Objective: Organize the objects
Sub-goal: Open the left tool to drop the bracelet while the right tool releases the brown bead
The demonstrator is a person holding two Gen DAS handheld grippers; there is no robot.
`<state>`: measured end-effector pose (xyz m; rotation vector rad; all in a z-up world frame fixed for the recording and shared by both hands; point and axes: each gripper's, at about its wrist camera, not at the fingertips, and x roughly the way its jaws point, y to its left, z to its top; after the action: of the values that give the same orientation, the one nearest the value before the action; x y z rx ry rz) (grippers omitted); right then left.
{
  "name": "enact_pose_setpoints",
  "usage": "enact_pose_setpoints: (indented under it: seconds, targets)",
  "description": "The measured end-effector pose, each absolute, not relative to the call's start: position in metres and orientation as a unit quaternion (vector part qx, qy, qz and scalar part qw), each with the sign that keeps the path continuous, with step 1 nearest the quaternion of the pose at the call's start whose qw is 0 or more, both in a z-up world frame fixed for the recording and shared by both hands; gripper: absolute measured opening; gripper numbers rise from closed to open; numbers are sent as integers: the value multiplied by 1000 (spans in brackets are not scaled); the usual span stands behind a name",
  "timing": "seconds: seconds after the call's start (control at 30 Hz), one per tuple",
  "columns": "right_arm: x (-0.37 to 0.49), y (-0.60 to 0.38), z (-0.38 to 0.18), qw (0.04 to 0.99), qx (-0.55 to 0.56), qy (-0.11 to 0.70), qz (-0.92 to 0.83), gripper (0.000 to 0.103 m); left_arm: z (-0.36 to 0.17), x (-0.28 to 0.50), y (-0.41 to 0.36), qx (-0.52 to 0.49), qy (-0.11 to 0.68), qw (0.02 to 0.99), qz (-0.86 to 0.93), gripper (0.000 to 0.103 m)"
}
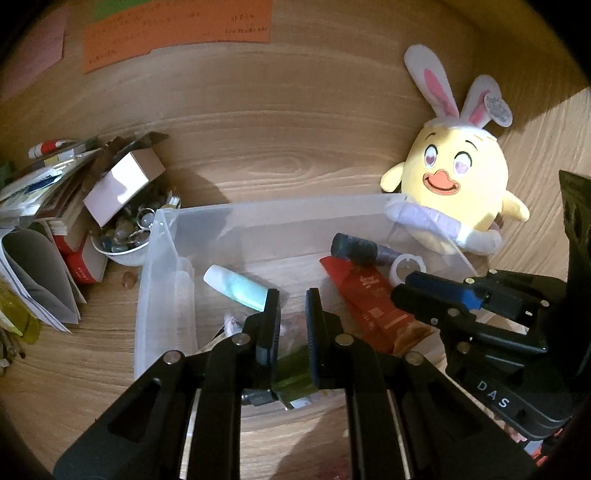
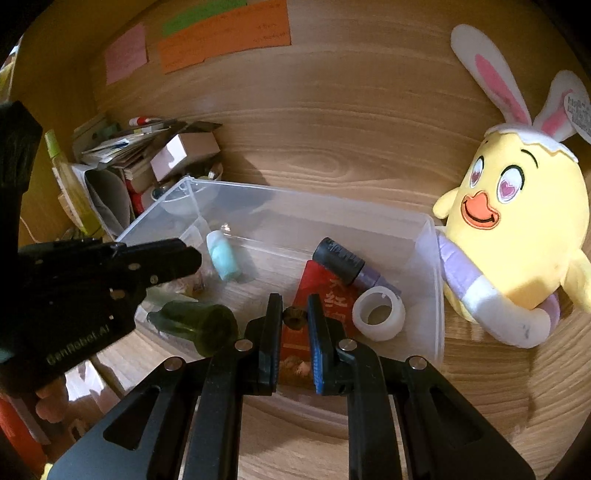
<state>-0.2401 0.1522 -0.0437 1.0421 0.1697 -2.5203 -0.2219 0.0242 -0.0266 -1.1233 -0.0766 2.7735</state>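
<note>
A clear plastic bin [image 1: 258,208] [image 2: 314,197] stands on the wooden desk. Inside lie a mint tube [image 1: 236,290] [image 2: 223,260], a red packet [image 1: 369,295] [image 2: 325,291], a dark-capped purple tube [image 1: 354,249] [image 2: 338,260] and a white ring [image 1: 406,267] [image 2: 378,314]. My left gripper [image 1: 291,295] [image 2: 192,258] hangs over the bin's near left part, shut on a dark green bottle [image 1: 291,373] [image 2: 195,325]. My right gripper [image 2: 293,299] [image 1: 400,291] is over the near right part, shut on a small brown round piece [image 2: 294,318].
A yellow plush chick with rabbit ears [image 1: 454,184] [image 2: 517,236] leans against the bin's right end. Left of the bin are stacked books and papers [image 1: 40,206], a small pink box [image 1: 122,184] and a white bowl of trinkets [image 1: 125,240]. Sticky notes [image 1: 177,33] hang on the back panel.
</note>
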Motion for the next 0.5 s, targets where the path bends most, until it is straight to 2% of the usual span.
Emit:
enact_pose_setpoints:
  seconds: [0.1, 0.17, 0.23, 0.33, 0.5]
  targets:
    - [-242, 151, -46, 199, 376, 64, -903, 12, -25, -222, 24, -375, -24, 73, 924, 13]
    - [-241, 150, -47, 198, 376, 69, -903, 12, -23, -221, 23, -373, -27, 73, 925, 21]
    - [-239, 147, -47, 196, 372, 76, -904, 12, -19, -218, 22, -367, -31, 73, 927, 36]
    - [-237, 144, -48, 195, 369, 85, -904, 12, -10, -210, 21, -349, -29, 68, 934, 50]
    - [-236, 146, -47, 193, 370, 85, -905, 13, 3, -196, 22, -329, -22, 65, 942, 60]
